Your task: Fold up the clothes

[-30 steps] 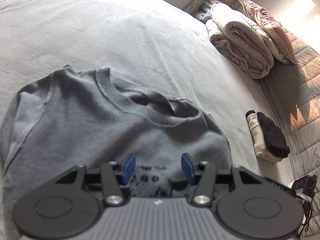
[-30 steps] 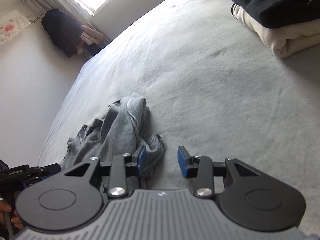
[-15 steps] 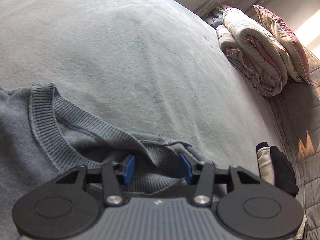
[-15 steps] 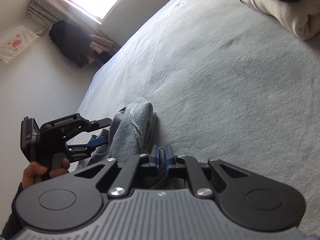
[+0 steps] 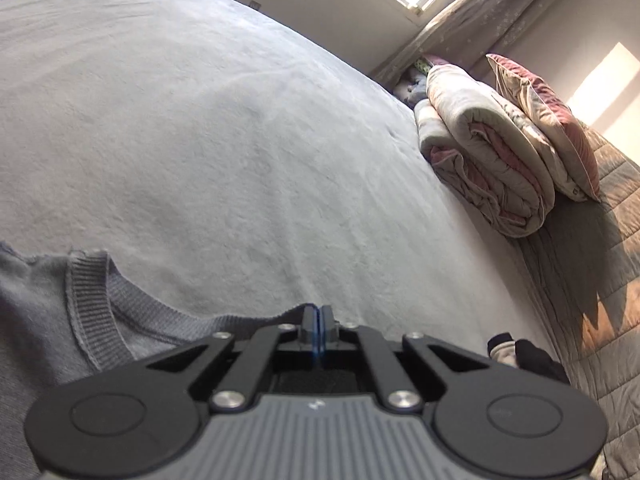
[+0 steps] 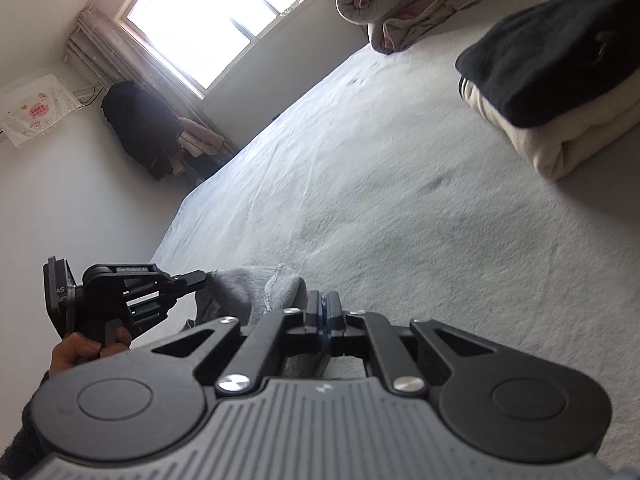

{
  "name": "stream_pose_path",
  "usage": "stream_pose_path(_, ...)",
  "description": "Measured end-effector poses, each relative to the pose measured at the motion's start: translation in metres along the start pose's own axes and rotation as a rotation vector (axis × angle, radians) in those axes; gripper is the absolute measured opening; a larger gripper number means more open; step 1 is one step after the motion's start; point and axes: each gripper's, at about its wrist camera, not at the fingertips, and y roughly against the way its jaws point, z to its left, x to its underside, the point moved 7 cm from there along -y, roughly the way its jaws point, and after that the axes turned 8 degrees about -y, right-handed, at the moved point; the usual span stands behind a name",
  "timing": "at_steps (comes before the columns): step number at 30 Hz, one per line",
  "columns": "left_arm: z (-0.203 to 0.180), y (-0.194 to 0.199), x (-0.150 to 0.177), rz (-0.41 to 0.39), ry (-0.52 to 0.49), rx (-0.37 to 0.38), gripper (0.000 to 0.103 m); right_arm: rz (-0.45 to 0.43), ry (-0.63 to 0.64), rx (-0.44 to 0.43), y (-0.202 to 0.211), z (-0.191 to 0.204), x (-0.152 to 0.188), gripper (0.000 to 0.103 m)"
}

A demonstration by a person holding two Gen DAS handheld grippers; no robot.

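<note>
A grey knit sweater (image 5: 60, 320) with a ribbed collar lies on the light grey bed (image 5: 240, 140). My left gripper (image 5: 319, 330) is shut on the sweater's edge near the collar. In the right wrist view the sweater (image 6: 256, 292) is bunched and lifted off the bed. My right gripper (image 6: 322, 318) is shut on another part of it. The left gripper (image 6: 200, 278) also shows there, at the left, pinching the sweater.
A rolled quilt (image 5: 480, 168) and a pillow (image 5: 548, 128) lie at the far right of the bed. A folded stack, black on cream (image 6: 560, 80), sits to the right. Dark clothes (image 6: 140, 128) hang by the window.
My left gripper moved forward to the collar edge and closed on it. My right gripper closed on the sweater half a second ago and has since lifted it.
</note>
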Motion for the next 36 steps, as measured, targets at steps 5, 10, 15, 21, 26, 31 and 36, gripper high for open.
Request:
stream_pose_path(5, 0.017, 0.021, -0.008, -0.022, -0.002, -0.017, 0.0, -0.034, 0.013, 0.003, 0.01, 0.007, -0.007, 0.003)
stream_pose_path(10, 0.044, 0.042, 0.001, 0.009, -0.006, -0.045, 0.0, 0.02, 0.041, 0.002, 0.006, 0.022, -0.002, 0.004)
stream_pose_path(15, 0.082, 0.056, 0.017, 0.033, 0.025, -0.076, 0.0, 0.096, 0.087, 0.011, 0.005, 0.042, 0.018, 0.004)
stream_pose_path(21, 0.121, 0.072, 0.043, 0.053, 0.088, -0.083, 0.0, 0.244, 0.188, 0.052, 0.003, 0.061, 0.064, 0.004)
stream_pose_path(26, 0.142, 0.082, 0.063, 0.066, 0.136, -0.071, 0.0, 0.402, 0.276, 0.114, -0.005, 0.06, 0.123, 0.004)
stream_pose_path(31, 0.151, 0.086, 0.072, 0.077, 0.156, -0.053, 0.0, 0.453, 0.309, 0.138, -0.015, 0.061, 0.139, 0.008)
stream_pose_path(36, 0.147, 0.088, 0.071, 0.089, 0.137, -0.044, 0.0, 0.377, 0.27, 0.126, -0.009, 0.071, 0.11, 0.019)
